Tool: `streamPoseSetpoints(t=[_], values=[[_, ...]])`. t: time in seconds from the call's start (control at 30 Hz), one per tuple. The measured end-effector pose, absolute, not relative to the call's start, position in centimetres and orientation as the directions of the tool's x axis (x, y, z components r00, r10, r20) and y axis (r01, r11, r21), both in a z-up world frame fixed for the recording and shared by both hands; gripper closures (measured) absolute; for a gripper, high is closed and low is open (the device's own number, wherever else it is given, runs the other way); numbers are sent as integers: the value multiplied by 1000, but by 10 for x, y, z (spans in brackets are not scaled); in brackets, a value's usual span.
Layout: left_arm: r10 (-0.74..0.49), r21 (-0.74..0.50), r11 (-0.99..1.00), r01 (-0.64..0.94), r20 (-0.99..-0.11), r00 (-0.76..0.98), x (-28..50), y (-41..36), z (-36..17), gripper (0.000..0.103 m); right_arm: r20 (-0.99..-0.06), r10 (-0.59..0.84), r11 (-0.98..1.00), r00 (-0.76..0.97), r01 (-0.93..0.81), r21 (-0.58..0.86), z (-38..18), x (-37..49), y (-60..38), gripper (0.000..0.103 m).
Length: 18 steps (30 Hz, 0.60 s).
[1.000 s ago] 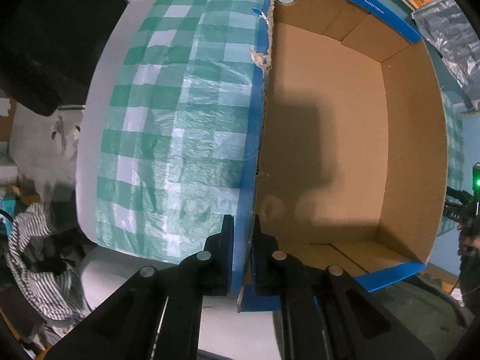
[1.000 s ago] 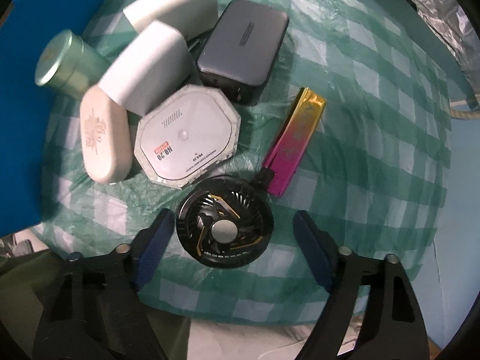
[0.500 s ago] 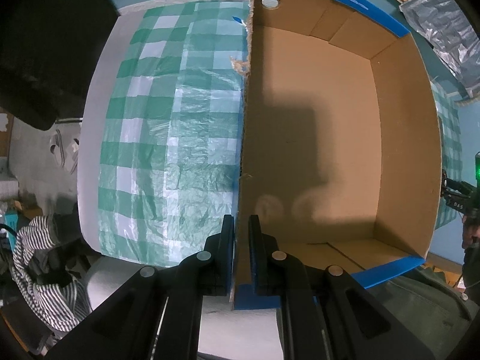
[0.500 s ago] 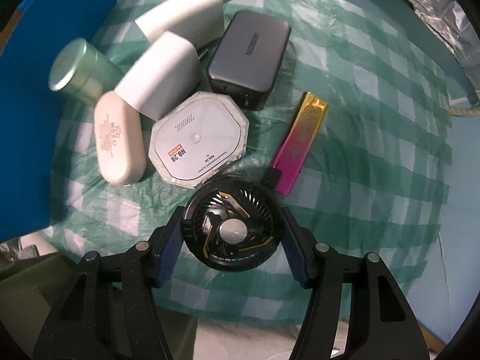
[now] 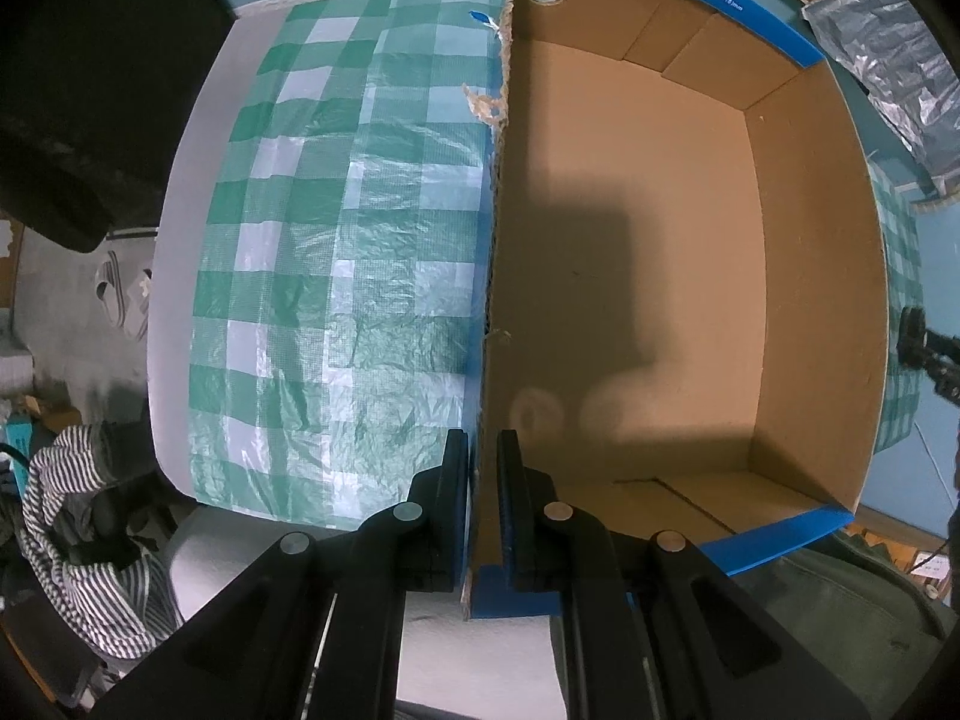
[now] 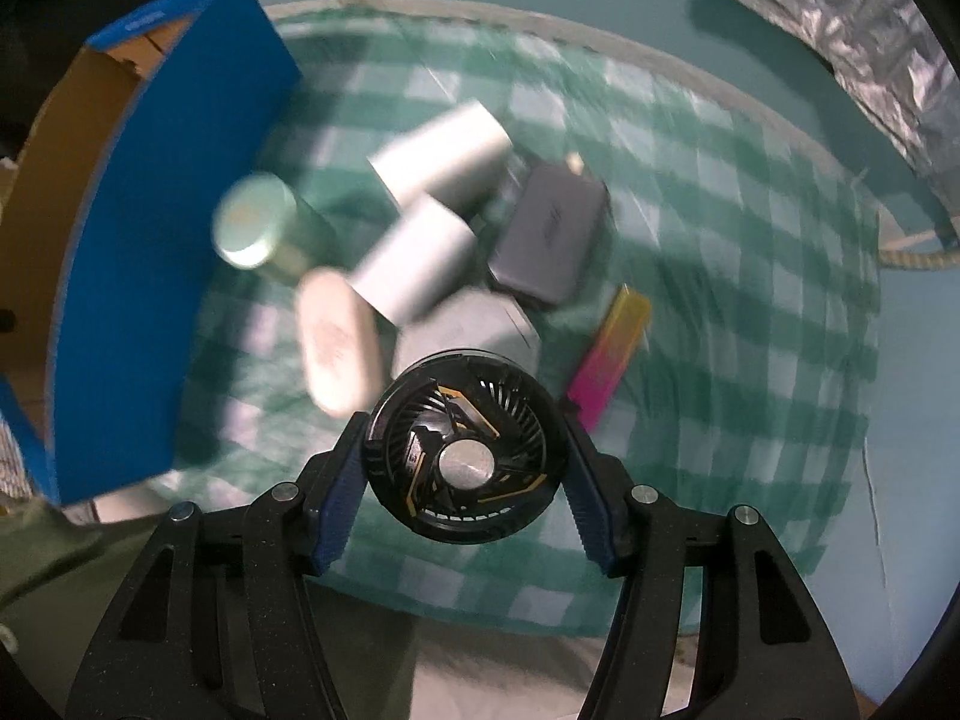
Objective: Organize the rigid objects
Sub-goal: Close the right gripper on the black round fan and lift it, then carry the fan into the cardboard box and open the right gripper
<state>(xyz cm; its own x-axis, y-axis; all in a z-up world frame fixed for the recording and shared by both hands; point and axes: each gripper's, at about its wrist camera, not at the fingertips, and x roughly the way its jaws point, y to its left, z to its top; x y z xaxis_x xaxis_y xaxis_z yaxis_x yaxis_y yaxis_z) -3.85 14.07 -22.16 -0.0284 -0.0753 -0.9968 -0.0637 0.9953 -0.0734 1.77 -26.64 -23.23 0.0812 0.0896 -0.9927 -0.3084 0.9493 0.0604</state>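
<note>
Your right tool [image 6: 463,468] is pinching the fan [image 6: 462,447] by its rim, face toward the camera, so it is showing no long axis; it is hanging above the checked surface [image 6: 750,312], with the pile of chargers [image 6: 420,264] at 12 o'clock. Your left tool [image 5: 483,480] is pressing together on the box [image 5: 810,300] wall. The pick looks done; next you are likely carrying the fan toward 9 o'clock, over the box's blue wall, and lowering it inside.
</note>
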Motion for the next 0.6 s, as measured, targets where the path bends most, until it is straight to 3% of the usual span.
streamPoseSetpoints(t=[0.6], values=[[-56,-53,995,-80,-998,-32,-41,142,-226,94,-978,157,866,137,-495,70,-174,59,-165,42]])
